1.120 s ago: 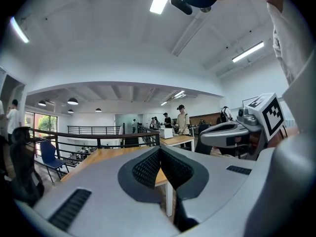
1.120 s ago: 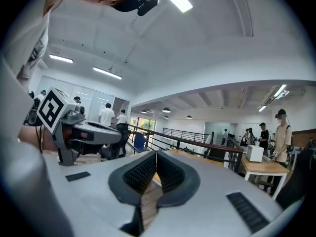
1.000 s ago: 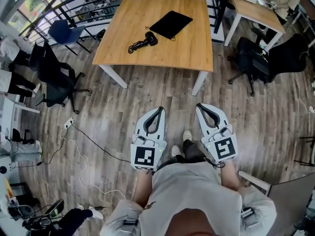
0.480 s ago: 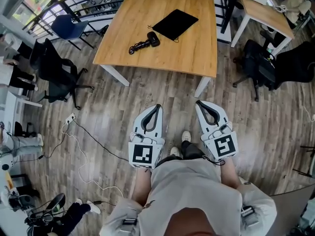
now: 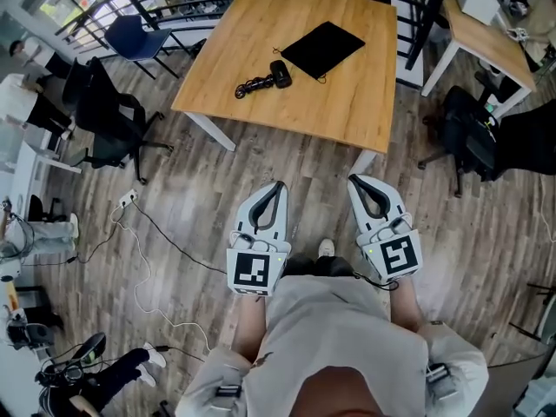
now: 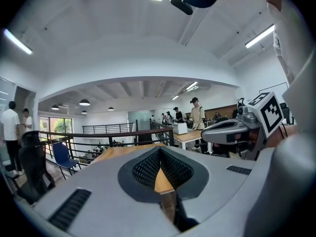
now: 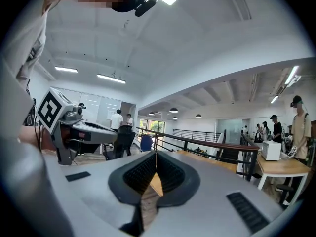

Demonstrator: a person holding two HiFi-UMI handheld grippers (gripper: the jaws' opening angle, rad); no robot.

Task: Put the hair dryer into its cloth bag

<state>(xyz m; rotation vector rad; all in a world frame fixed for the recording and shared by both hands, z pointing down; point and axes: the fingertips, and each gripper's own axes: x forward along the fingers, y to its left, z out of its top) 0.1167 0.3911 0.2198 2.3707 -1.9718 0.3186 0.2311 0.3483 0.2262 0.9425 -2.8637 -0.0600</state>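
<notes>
Left gripper [image 5: 279, 186] and right gripper [image 5: 355, 181] are closed tight, holding nothing. Step up to the table [image 5: 347, 102], then open one over the hair dryer [image 5: 278, 75] by its cloth bag [image 5: 323, 49].

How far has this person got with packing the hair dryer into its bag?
Nothing looks done. The black hair dryer with its coiled cord lies on the light wooden table beside the flat black cloth bag, not inside. In hand: nothing; the left gripper and right gripper are shut and empty, short of the table. Left: grasp the dryer, open the bag, slip it in.
</notes>
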